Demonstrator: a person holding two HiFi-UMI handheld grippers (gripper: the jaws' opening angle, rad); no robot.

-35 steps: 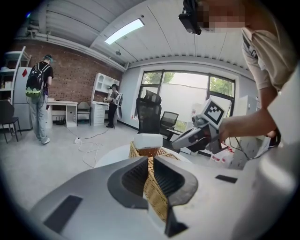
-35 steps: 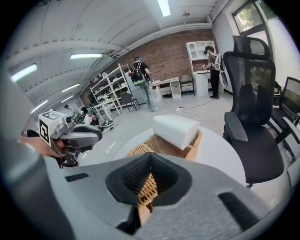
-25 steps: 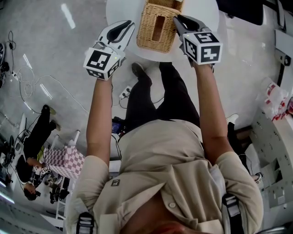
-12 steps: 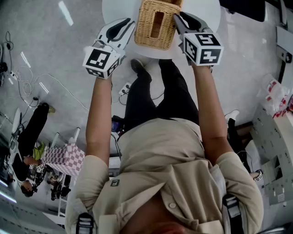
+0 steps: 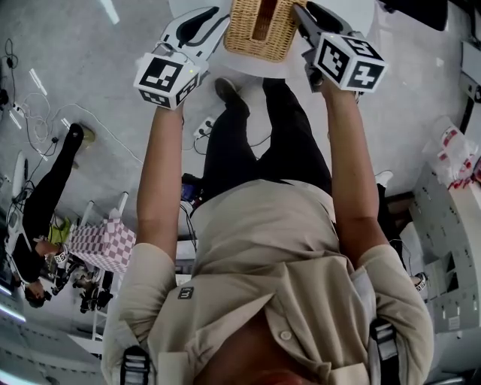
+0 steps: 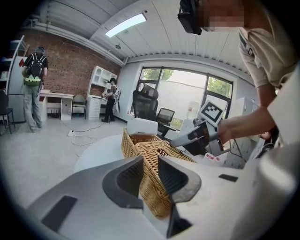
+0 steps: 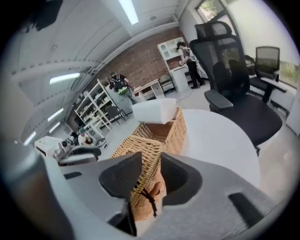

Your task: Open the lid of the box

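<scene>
Room: open office with a brick wall point(image 6: 70, 70), white shelving, a grey polished floor and a black office chair point(image 7: 229, 79) beyond the table; people stand in the background.
Surface: round white table point(image 7: 215, 136) carrying the box.
Box: woven wicker box point(image 5: 259, 30) sits near the table's edge closest to the person, between the two grippers; an oblong slot point(image 5: 263, 16) is cut in its woven top.
Contents: a white block point(image 7: 154, 111) shows at the box's far end, rising above the rim; what else lies inside cannot be told.
Lid: at the near end the woven top lies down on the box.
Fastening: a small wooden toggle point(image 7: 155, 189) on a dark cord point(image 7: 149, 201) hangs on the box's near end wall.
Left gripper point(image 6: 150, 161): at the box's left side. Its fingers point(image 6: 129, 176) stand a narrow gap apart and have just been opening. The box's near corner edge runs through that gap, and the pads do not visibly clamp it.
Right gripper point(image 7: 151, 166): at the box's right side. Its fingers point(image 7: 176, 176) are spread wide and have just been opening. The corner with the toggle stands between them, and both pads are clear of the wicker.
</scene>
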